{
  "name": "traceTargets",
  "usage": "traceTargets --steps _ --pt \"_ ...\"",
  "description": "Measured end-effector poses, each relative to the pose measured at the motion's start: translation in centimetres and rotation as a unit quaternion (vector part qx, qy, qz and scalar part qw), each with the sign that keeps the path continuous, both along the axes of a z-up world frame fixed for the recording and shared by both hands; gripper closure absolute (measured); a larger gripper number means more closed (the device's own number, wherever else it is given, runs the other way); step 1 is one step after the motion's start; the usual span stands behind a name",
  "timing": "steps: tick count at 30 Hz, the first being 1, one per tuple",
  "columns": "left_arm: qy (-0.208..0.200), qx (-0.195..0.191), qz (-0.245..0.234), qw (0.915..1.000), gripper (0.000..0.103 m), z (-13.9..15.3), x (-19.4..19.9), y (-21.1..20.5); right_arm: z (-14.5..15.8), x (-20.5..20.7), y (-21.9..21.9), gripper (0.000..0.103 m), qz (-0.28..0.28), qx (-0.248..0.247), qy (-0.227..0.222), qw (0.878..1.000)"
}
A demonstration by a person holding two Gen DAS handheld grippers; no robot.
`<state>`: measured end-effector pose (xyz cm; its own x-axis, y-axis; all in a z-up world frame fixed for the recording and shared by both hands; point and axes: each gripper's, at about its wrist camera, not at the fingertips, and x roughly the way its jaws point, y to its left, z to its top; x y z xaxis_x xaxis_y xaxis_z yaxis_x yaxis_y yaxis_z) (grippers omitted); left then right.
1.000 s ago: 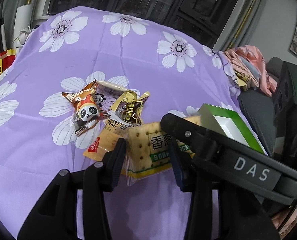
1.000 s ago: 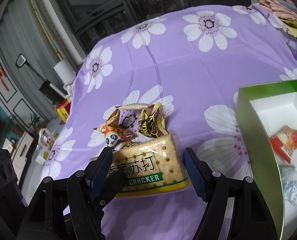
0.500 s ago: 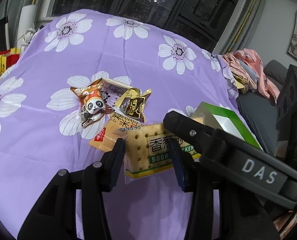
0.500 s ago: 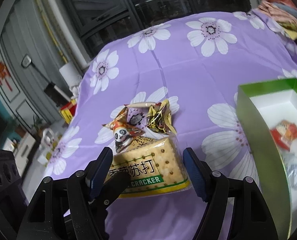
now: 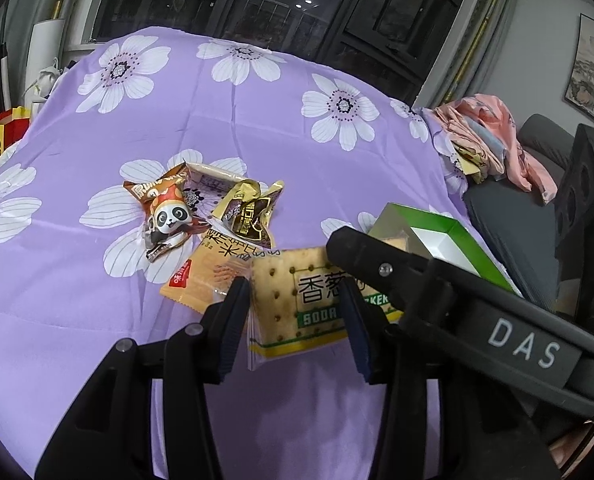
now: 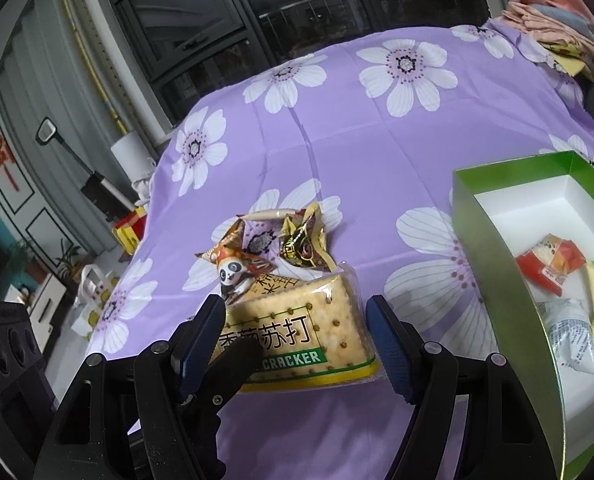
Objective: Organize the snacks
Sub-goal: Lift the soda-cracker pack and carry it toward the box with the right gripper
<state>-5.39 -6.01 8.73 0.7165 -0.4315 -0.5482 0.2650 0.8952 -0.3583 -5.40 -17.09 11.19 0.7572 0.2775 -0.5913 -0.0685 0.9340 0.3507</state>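
Both grippers nearer cracker pack (image 6: 297, 336)

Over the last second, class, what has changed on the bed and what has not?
Little changed: both cameras drew back slightly. The left gripper and right gripper stay open around the cracker pack, not gripping. The snack pile and green box have not moved.
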Motion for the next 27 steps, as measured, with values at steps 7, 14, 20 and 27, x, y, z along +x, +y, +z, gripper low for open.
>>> traceTargets --steps 7,14,20,27 --pt "-0.009 -0.011 -0.004 0.9999 0.057 0.7 -0.5 -0.2 0.8 -0.5 -0.3 0.028 -0.003 -0.012 -0.009 1.000" --pt "-0.023 0.002 -0.016 0.9996 0.057 2.1 -0.7 -1.5 2.1 -1.1 -1.5 0.028 -0.009 -0.010 -0.017 1.000" --pt "-0.035 0.010 -0.018 0.9992 0.057 3.4 -2.1 -3.7 3.4 -2.3 -3.5 0.028 -0.012 -0.008 0.011 1.000" --pt "-0.045 0.014 -0.021 0.9987 0.058 5.3 -3.1 -5.8 5.2 -4.3 -5.5 0.028 -0.019 0.002 -0.026 0.999"
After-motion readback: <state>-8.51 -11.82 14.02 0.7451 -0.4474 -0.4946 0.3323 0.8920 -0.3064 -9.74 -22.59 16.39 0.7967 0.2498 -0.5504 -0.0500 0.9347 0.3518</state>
